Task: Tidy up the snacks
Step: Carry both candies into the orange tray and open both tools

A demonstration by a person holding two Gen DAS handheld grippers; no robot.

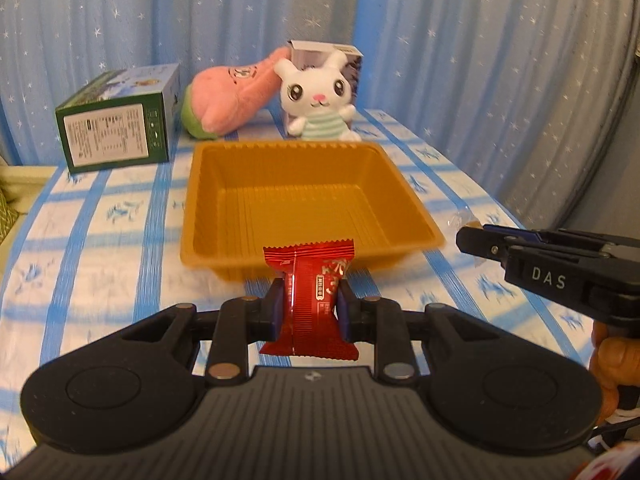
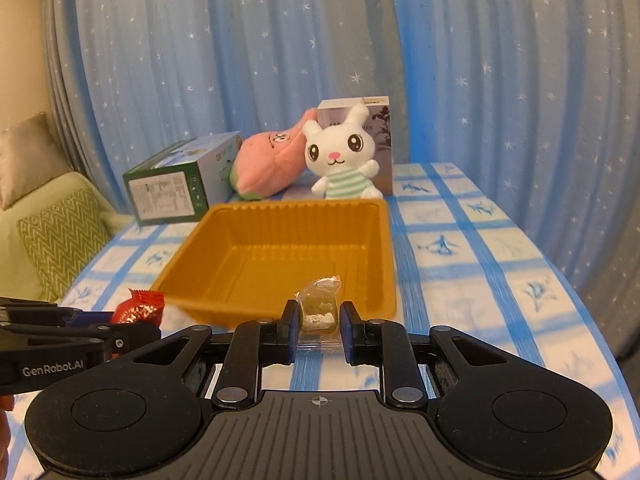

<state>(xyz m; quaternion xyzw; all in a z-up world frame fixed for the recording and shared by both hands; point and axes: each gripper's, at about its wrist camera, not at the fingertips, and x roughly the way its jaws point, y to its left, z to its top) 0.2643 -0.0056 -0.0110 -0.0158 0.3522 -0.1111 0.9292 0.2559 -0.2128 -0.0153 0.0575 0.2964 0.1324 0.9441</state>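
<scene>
So both claws are loaded up right now. The left claw [image 1: 308,308] is clamped on a red foil snack packet [image 1: 310,300], pads pressing its sides, packet standing upright with the crimped top edge poking up in front of the near wall of the orange plastic tray [image 1: 208,200]. The right claw [image 2: 319,322] is pinched tight on a small clear-wrapped candy [image 2: 318,308], yellowish-brown inside the crinkly wrapper, also held right at the tray's near rim as its own camera sees it. The tray sits in the middle of the worktop [image 1: 100,240], which has a blue and white checked cloth on it, and nothing is lying in the tray. From the left camera the right claw comes in from the right edge, with a bit of the person's hand [image 1: 612,356] under it. Behind the tray there's a white bunny plush [image 1: 316,96] in a striped top sitting against a small upright box [image 1: 352,60], a pink plush [image 1: 236,92] with a green end leaning beside it, and a green carton [image 1: 116,128] lying on its side off to the left. Blue starry curtains [image 1: 160,20] fill the background, and a green cushion [image 2: 64,236] shows at the left of the right camera's view.
</scene>
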